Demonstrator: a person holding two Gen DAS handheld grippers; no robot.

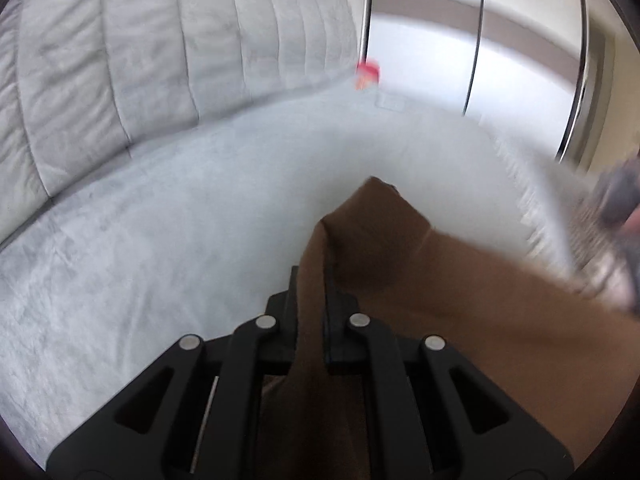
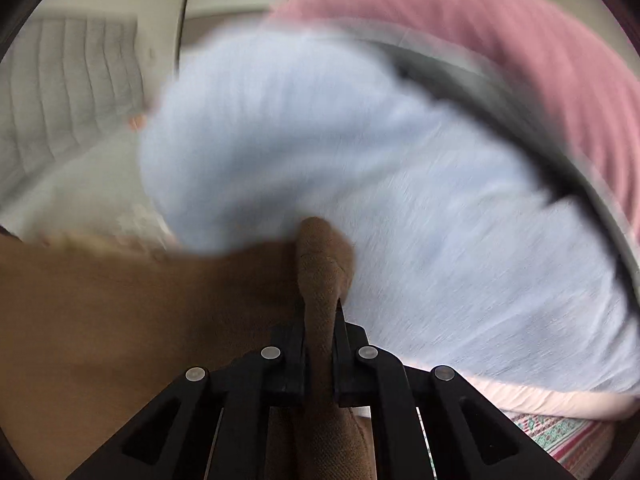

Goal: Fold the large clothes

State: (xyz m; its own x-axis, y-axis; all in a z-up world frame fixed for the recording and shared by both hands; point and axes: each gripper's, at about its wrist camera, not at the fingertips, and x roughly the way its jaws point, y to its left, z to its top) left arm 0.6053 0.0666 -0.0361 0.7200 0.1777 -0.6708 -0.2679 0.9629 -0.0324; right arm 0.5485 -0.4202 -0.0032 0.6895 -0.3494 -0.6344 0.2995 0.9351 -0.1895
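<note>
A brown garment (image 1: pixel 460 300) hangs stretched between my two grippers above a grey bed. My left gripper (image 1: pixel 314 292) is shut on one edge of it; the cloth runs off to the right and down between the jaws. In the right wrist view my right gripper (image 2: pixel 320 312) is shut on another bunched edge of the same brown garment (image 2: pixel 120 320), which spreads to the left. Both views are blurred by motion.
A grey bedspread (image 1: pixel 160 240) lies below, with a quilted grey headboard (image 1: pixel 120 60) behind it and mirrored wardrobe doors (image 1: pixel 500 40) beyond. A pile of clothes, light blue (image 2: pixel 360 180), pink (image 2: pixel 520 40) and patterned (image 2: pixel 560 436), sits to the right.
</note>
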